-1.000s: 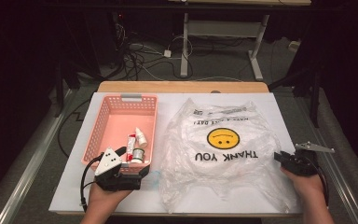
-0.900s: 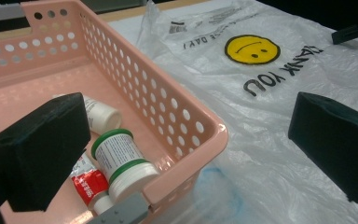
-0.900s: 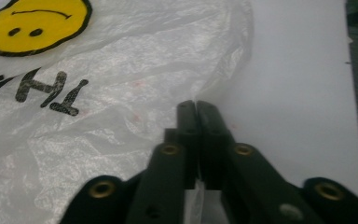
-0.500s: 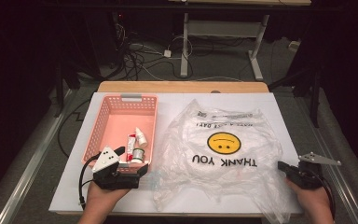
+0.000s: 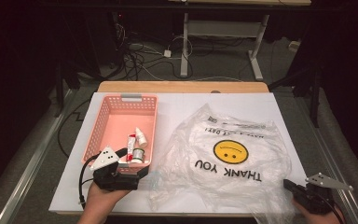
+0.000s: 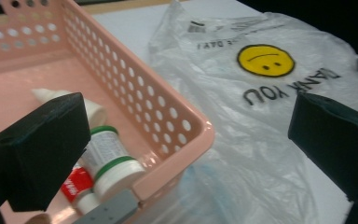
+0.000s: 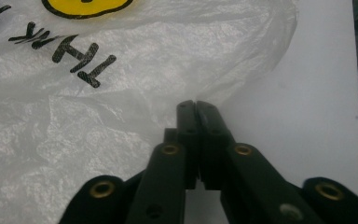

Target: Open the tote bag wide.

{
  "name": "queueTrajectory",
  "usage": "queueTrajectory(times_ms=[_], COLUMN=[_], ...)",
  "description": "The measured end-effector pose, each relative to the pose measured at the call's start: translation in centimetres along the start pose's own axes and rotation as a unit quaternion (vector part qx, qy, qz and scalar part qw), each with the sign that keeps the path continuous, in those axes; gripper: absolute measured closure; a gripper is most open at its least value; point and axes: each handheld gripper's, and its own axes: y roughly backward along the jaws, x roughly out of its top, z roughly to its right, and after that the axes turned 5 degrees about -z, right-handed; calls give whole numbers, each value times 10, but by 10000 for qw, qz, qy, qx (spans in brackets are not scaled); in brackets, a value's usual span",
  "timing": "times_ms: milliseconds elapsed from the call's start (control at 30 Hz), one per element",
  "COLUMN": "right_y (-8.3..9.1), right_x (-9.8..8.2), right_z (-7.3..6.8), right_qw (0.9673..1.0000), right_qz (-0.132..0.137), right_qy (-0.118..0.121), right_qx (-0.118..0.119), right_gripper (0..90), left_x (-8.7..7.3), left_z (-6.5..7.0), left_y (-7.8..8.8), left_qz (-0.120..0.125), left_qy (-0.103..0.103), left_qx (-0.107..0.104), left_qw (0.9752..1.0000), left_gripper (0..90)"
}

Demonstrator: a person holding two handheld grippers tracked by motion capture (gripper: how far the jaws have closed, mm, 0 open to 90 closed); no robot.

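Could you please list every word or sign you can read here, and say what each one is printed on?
"THANK YOU": on the bag, under a yellow smiley face.
"...DAY!": end of a smaller line near the bag's far edge; the rest is too blurred.
Bottle and red tube in the basket: print too small to read.

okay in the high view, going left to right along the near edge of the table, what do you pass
left hand-held gripper → clear plastic bag with the smiley face → right hand-held gripper, at the table's right corner.
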Motion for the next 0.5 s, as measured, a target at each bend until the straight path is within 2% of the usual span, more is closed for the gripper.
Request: queueTrajectory(times_ms=[100,233,367,400,433,500], right_y=[3,14,15,15,8,-2], right_x=[-3,5,25,25,40,55], right_z=[2,4,10,10,17,26], right_qw=[9999,9990,9975,9975,9971,9971], right_qz=[33,432,699,699,759,748], right_qy=[-61,-87,8,8,18,90], right_qx=[86,108,57,57,20,-69], right_gripper=[735,600,517,517,500,486], left_x=[0,0,-2,-2,-2,-2], left_z=[2,3,1,1,0,-1], left_y=[1,2,2,2,2,1], left_qz=[-17,-21,23,23,23,36], left_qy=[-39,-164,-105,-105,-69,44], left_qx=[82,144,148,148,97,-31], left_qw=[10000,9998,9998,9998,9999,10000], left_gripper=[0,0,0,0,0,0])
